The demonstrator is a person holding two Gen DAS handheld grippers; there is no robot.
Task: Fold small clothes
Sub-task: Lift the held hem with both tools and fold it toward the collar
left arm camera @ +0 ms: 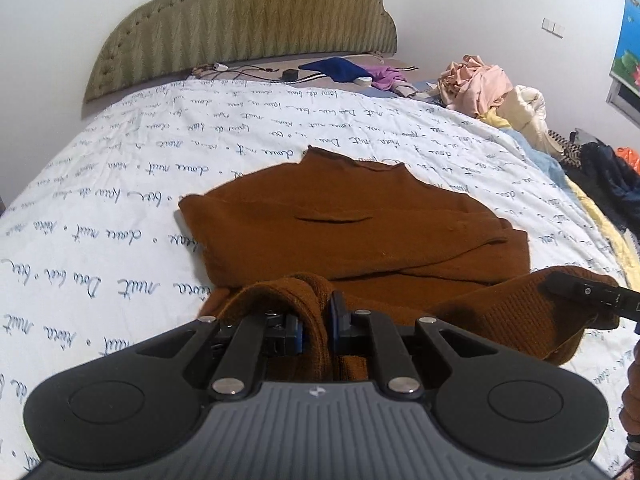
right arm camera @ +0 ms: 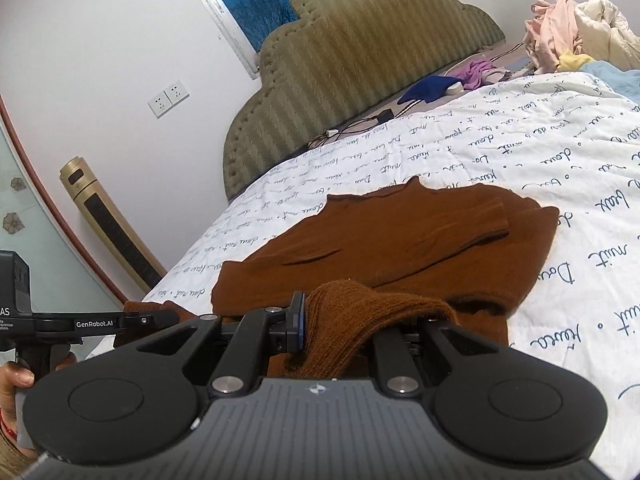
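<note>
A brown knitted sweater (left arm camera: 360,236) lies on the bed with its sleeves folded in over the body; it also shows in the right wrist view (right arm camera: 400,240). My left gripper (left arm camera: 318,324) is shut on the sweater's near hem at its left corner, and the knit bunches between the blue pads (left arm camera: 334,312). My right gripper (right arm camera: 340,324) is shut on the near hem at the right corner, with cloth draped over its right finger. Each gripper shows in the other's view: the right gripper (left arm camera: 588,292) at the right edge, the left gripper (right arm camera: 132,322) at the left.
The bed has a white quilt (left arm camera: 120,200) printed with blue script and a green padded headboard (left arm camera: 248,24). A heap of clothes (left arm camera: 488,88) lies at the far right, with a blue cloth (left arm camera: 336,68) and cables near the headboard. A gold tower unit (right arm camera: 108,232) stands by the wall.
</note>
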